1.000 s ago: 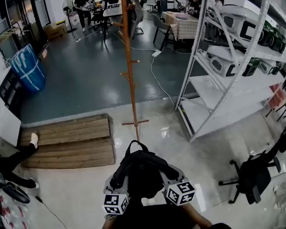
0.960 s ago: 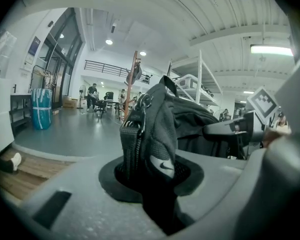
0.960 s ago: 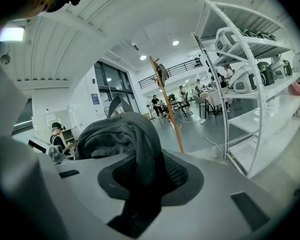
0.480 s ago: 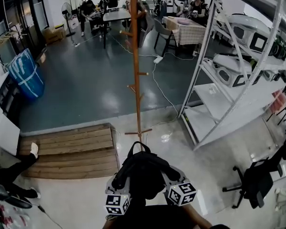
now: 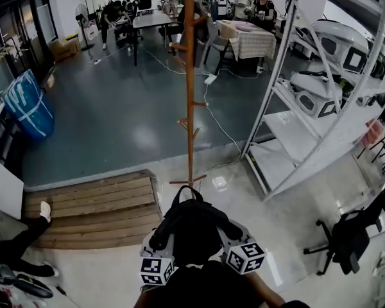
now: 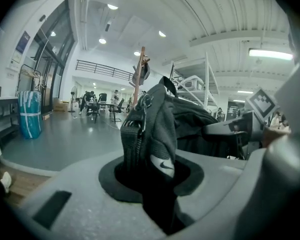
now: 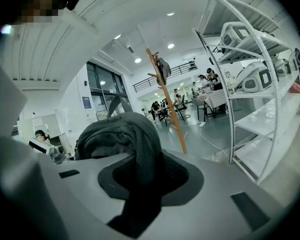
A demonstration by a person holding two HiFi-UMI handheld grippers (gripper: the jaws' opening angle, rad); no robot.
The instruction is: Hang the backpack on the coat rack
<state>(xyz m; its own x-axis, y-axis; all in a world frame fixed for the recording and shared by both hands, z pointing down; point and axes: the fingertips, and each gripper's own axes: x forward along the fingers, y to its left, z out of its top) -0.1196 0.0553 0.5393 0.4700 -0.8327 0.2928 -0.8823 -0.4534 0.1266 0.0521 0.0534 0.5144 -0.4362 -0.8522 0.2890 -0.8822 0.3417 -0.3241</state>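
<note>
Backpack [image 5: 191, 226]: black, carried in front of the person between the two grippers, clear of the floor, top loop toward the coat rack [image 5: 190, 82]; not yet on any peg. Left gripper [image 5: 162, 244]: jaws clamped on a strap and a fold of dark fabric at the bag's left side, confirmed in the left gripper view, where the material fills the gap between the jaws [image 6: 151, 181]. Right gripper [image 5: 230, 234]: jaws likewise closed on a bunched fold of the bag's right side, the fabric packed between them in the right gripper view [image 7: 139, 184]. The rack, a slim wooden pole with short pegs, stands upright directly ahead, its cross foot near the bag in the head view; both gripper views show a dark item hanging at its top [image 7: 163, 66]. A wooden pallet [image 5: 93, 207] lies on the floor left of the rack. White shelving [image 5: 308, 108] stands to the right, and a black chair [image 5: 350, 233] nearer on that side. A blue bundle [image 5: 27, 104] rests at the far left. People sit at tables [image 5: 244, 31] well beyond the rack.
</note>
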